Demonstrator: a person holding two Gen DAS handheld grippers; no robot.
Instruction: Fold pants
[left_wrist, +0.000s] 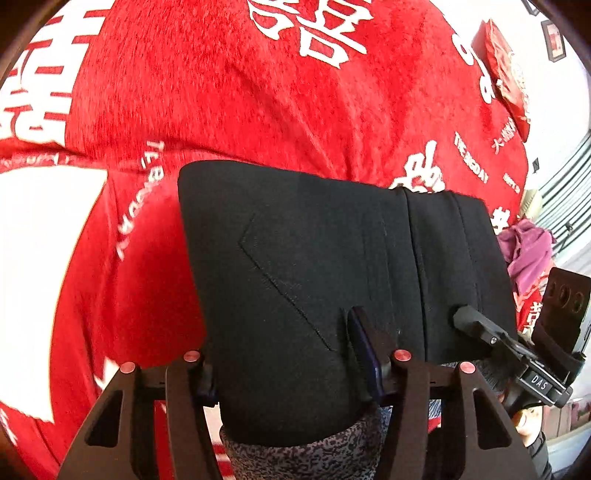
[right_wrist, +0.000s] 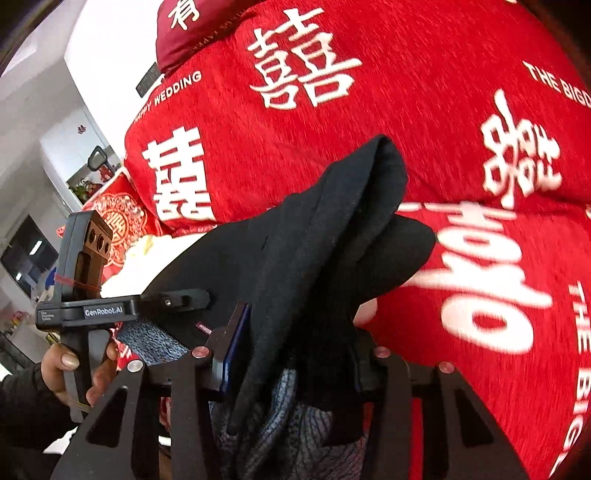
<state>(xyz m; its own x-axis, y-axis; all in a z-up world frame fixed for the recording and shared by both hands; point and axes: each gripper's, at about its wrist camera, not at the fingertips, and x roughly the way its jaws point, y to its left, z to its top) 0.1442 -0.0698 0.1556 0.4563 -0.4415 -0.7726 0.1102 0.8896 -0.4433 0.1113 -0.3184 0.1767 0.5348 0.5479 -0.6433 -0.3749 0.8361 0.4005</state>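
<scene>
My left claw (left_wrist: 291, 369) clamps the near edge of the folded black pants (left_wrist: 332, 266), which hang over the red blanket (left_wrist: 221, 92). My right claw (right_wrist: 291, 369) pinches their bunched corner at three o'clock of the left one.

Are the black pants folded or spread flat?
Folded: the black pants form a compact layered block with a doubled edge, held between the left gripper and right gripper.
</scene>
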